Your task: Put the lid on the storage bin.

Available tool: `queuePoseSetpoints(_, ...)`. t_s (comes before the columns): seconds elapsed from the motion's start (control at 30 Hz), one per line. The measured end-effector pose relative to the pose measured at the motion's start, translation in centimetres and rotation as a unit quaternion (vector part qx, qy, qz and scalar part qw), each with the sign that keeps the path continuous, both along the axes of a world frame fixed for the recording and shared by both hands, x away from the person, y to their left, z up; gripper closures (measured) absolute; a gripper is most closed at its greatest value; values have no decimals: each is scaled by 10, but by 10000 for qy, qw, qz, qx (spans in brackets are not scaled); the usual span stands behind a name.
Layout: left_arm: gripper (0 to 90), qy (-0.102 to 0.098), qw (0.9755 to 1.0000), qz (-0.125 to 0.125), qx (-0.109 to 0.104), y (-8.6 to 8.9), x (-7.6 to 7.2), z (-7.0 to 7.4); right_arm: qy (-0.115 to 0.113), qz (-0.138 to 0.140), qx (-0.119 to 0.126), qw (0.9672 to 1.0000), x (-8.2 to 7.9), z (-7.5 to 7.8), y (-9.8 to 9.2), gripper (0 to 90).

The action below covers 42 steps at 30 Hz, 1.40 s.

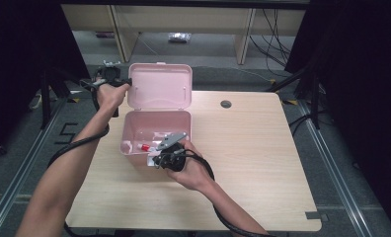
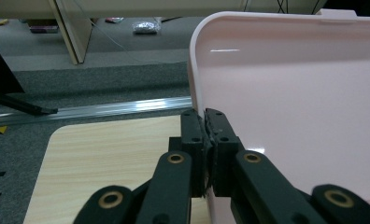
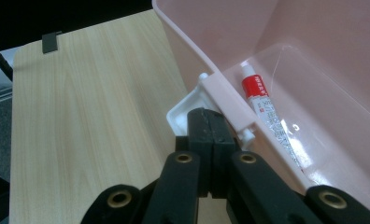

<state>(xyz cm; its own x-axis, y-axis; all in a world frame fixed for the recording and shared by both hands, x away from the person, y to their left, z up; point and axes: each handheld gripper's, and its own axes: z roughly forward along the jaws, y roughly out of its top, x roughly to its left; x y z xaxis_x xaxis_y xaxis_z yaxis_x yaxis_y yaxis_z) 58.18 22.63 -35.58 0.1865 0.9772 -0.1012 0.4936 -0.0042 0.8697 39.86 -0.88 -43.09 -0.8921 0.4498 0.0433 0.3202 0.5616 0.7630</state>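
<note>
Pink box (image 1: 156, 129) holds 1 tube (image 3: 267, 114); left tongs (image 2: 206, 122) clench its lid (image 1: 160, 85), right tongs (image 3: 212, 122) seemingly its latch (image 3: 185, 114).

Our left arm stretches forward, its hand raised, and the left gripper (image 2: 207, 122) has its jaws pinched together. Our right arm bends inward, and the right gripper (image 3: 212, 122) points forward, jaws fully closed.

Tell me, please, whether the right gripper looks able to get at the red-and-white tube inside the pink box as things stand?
Probably yes: the lid stands open, held by the left gripper, so the tube lies exposed. But the right gripper is shut at the box's front latch, so it must open first.
</note>
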Motion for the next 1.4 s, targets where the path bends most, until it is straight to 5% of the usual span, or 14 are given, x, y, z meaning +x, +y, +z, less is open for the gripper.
queuePoseSetpoints(0.63,883,-165,9997,14,-155,14,-15,3,-71,-88,-44,9999,10,5,-3,900)
queuePoseSetpoints(1.4,884,-557,9983,-141,-99,17,-43,5,-52,-124,-8,9999,11,5,-3,900)
